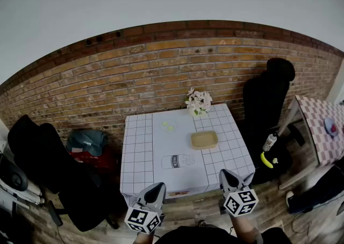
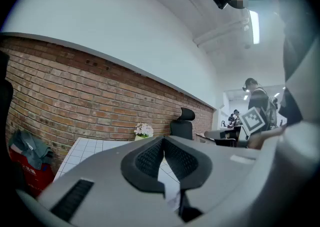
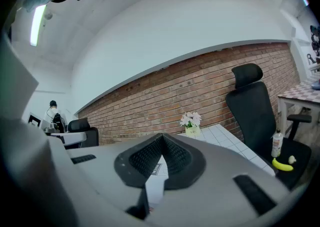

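A table with a white grid cloth (image 1: 140,167) stands before a brick wall. On it are a tan shallow tray (image 1: 204,140), a small vase of pale flowers (image 1: 198,103), a flat bottle shape lying on its side (image 1: 177,161) and a pale round item (image 1: 168,126). My left gripper (image 1: 157,186) hovers at the table's near left edge, shut and holding nothing. My right gripper (image 1: 224,173) is at the near right edge, also shut and holding nothing. In the left gripper view the jaws (image 2: 163,138) meet at the tip; in the right gripper view the jaws (image 3: 161,135) meet likewise, with the flowers (image 3: 190,119) beyond.
A black office chair (image 1: 48,167) stands left of the table, another (image 1: 266,103) to the right, with a banana (image 1: 266,160) and a bottle (image 1: 270,142) on its seat. A red bin with a teal cloth (image 1: 88,141) sits by the wall. A checked table (image 1: 322,124) is far right.
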### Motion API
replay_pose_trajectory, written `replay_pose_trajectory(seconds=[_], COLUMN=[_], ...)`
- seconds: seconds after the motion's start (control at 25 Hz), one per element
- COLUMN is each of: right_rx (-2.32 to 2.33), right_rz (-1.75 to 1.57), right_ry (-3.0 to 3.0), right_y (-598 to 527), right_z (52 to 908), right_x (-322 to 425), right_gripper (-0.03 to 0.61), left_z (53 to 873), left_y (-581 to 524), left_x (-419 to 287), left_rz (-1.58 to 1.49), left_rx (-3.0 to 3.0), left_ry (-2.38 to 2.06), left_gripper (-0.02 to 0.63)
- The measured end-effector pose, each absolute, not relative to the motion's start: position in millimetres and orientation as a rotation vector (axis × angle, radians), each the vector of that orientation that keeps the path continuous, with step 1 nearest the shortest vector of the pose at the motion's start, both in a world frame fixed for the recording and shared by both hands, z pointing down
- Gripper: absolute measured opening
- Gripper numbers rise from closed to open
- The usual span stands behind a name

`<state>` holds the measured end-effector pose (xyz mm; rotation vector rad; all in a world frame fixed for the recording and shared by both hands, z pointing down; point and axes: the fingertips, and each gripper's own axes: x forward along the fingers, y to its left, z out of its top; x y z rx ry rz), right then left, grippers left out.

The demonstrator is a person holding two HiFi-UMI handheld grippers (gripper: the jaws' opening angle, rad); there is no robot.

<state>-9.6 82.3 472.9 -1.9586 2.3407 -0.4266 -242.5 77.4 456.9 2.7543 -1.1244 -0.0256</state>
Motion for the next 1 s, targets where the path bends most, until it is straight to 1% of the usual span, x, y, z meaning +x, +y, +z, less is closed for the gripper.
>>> replay_pose_trajectory(seconds=[0.36, 0.64, 1.0], right_rx=[-1.866, -1.894, -1.928], right_rz=[-0.412, -0.431, -0.441], right_ry=[2.355, 2.286, 2.263], right_y=[71, 74, 59], right_z=[469, 473, 476], right_x=[-16, -15, 17], right_gripper=[0.005, 0.005, 0.005], left_z=[456, 461, 476], left_y=[71, 70, 49], left_x=[-238, -244, -231], left_rz=[-0.039, -0.032, -0.007], left_rx=[2.746, 2.739, 2.688], left_ry=[-1.149, -1.105, -1.138], left_gripper=[0.011, 0.011, 0.011])
